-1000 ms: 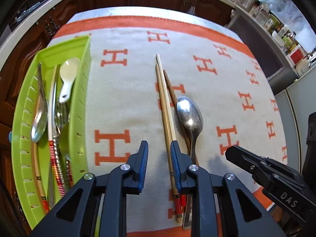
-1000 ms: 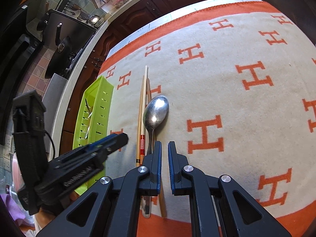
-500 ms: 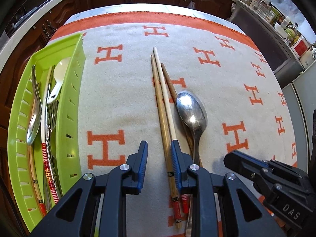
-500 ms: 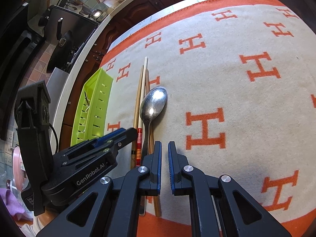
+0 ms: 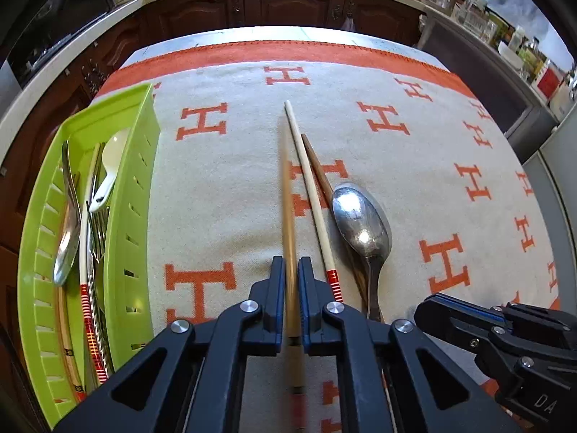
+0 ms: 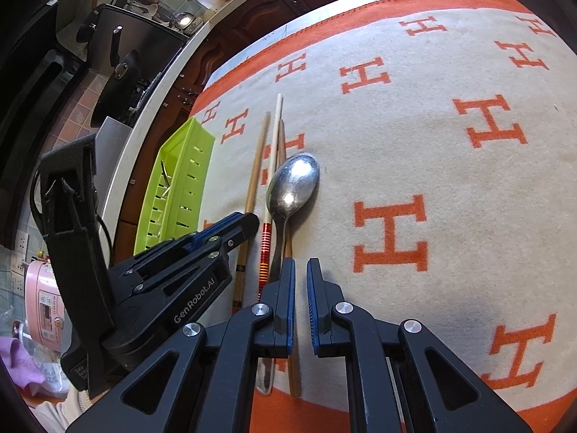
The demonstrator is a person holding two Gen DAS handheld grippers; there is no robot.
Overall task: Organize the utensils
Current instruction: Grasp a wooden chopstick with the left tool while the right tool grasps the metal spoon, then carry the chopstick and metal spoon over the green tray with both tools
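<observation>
My left gripper (image 5: 287, 290) is shut on a tan wooden chopstick (image 5: 287, 209), which runs forward between its jaws; it also shows in the right wrist view (image 6: 256, 169). Beside it on the cloth lie a pale chopstick with a red banded end (image 5: 310, 195), a dark brown chopstick (image 5: 317, 166) and a metal spoon (image 5: 361, 222). The green utensil tray (image 5: 131, 180) at the left holds spoons, a fork and chopsticks. My right gripper (image 6: 300, 290) is empty, jaws nearly together, just right of the spoon handle (image 6: 276, 252).
A beige cloth with orange H marks (image 5: 414, 166) covers the table. Dark wooden cabinets (image 5: 288, 3) and a counter stand beyond the far edge. A pink appliance (image 6: 43, 299) sits low at the left.
My left gripper moved onto the tan chopstick and closed on it; the chopstick now sits apart from the pale one. My right gripper barely moved.
</observation>
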